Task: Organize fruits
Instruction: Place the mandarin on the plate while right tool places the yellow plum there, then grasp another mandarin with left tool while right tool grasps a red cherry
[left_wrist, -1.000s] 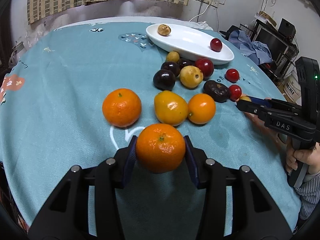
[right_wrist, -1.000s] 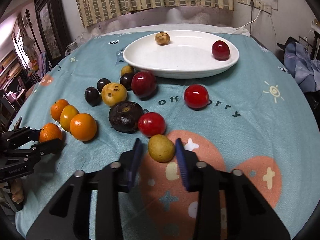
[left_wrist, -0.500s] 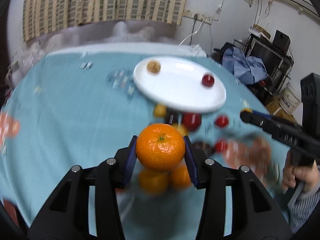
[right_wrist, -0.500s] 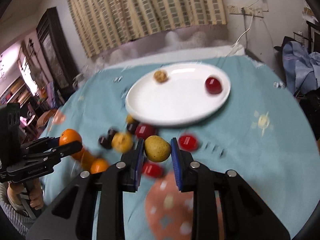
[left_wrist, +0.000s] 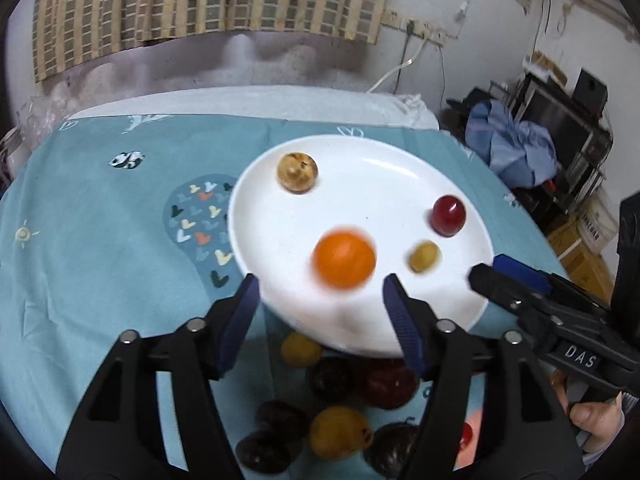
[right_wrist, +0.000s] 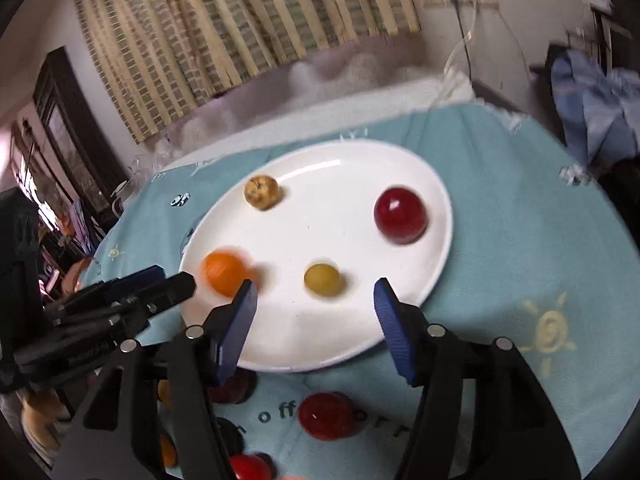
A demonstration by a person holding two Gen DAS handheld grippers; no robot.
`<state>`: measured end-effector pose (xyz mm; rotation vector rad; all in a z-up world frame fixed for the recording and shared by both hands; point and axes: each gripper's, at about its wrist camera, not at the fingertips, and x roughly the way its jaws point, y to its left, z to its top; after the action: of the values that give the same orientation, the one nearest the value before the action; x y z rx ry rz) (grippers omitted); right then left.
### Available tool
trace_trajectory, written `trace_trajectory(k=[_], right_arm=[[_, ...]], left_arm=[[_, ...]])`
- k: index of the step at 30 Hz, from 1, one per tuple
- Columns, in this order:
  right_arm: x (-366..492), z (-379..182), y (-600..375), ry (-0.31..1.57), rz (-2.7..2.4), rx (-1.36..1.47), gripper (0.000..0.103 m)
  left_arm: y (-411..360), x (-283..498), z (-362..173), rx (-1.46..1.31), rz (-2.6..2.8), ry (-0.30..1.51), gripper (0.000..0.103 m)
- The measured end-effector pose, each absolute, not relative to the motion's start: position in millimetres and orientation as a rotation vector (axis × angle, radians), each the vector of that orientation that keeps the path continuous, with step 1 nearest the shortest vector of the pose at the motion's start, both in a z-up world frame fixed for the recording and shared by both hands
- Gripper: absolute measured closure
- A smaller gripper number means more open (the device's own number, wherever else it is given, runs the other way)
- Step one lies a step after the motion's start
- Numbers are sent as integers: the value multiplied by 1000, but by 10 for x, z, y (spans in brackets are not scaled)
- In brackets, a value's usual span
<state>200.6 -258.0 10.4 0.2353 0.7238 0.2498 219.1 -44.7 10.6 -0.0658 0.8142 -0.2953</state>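
A white oval plate (left_wrist: 372, 184) (right_wrist: 332, 328) holds a blurred orange mandarin (left_wrist: 344, 259) (right_wrist: 224, 274), a small yellow fruit (left_wrist: 424, 256) (right_wrist: 322, 279), a red fruit (left_wrist: 449, 215) (right_wrist: 400, 215) and a speckled tan fruit (left_wrist: 297, 172) (right_wrist: 261, 192). My left gripper (left_wrist: 322, 300) is open and empty just behind the mandarin, over the plate's near rim. My right gripper (right_wrist: 314, 308) is open and empty just behind the yellow fruit. Each gripper shows in the other's view: the right one (left_wrist: 496, 276), the left one (right_wrist: 172, 280).
Dark plums, a red fruit and yellow fruits (left_wrist: 340, 432) lie on the teal cloth (left_wrist: 100, 240) below the plate. Red fruits (right_wrist: 325, 416) lie near the right gripper. A curtain and wall stand behind the table; clutter and blue cloth (left_wrist: 516, 148) at right.
Both grippers moved forward to the plate and opened. The mandarin left the left gripper and the yellow fruit left the right gripper; both now lie on the plate, blurred.
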Motion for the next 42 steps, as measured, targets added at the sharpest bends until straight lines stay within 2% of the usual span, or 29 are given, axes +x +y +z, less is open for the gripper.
trace_trajectory(k=[5, 8, 9, 15, 21, 34, 36, 38, 39, 41, 42], right_arm=[[1526, 261, -2734, 683, 294, 362, 34], [1258, 131, -2725, 701, 278, 393, 17], [1190, 77, -2711, 715, 271, 395, 15], [983, -64, -2558, 766, 298, 378, 15], [1004, -125, -2459, 797, 302, 325, 15], [999, -121, -2410, 797, 295, 285, 15], [996, -125, -2404, 798, 295, 279, 15], [1000, -128, -2402, 799, 296, 274, 15], [997, -128, -2395, 800, 296, 273, 14], [999, -128, -2390, 800, 298, 267, 14], [994, -125, -2379, 798, 301, 262, 15]], left_arm=[[-15, 1610, 329, -79, -222, 712, 14], [280, 1182, 270, -78, -162, 680, 12], [368, 1059, 213, -80, -145, 680, 12], [656, 627, -162, -58, -79, 739, 12], [522, 673, -273, 72, -40, 756, 12], [596, 864, -369, 33, -48, 829, 13], [579, 866, -358, 36, -73, 820, 16], [563, 866, -352, 38, -90, 814, 31], [561, 881, -357, 35, -103, 817, 34], [553, 917, -377, 19, -145, 834, 54], [547, 935, -390, 12, -170, 845, 58]])
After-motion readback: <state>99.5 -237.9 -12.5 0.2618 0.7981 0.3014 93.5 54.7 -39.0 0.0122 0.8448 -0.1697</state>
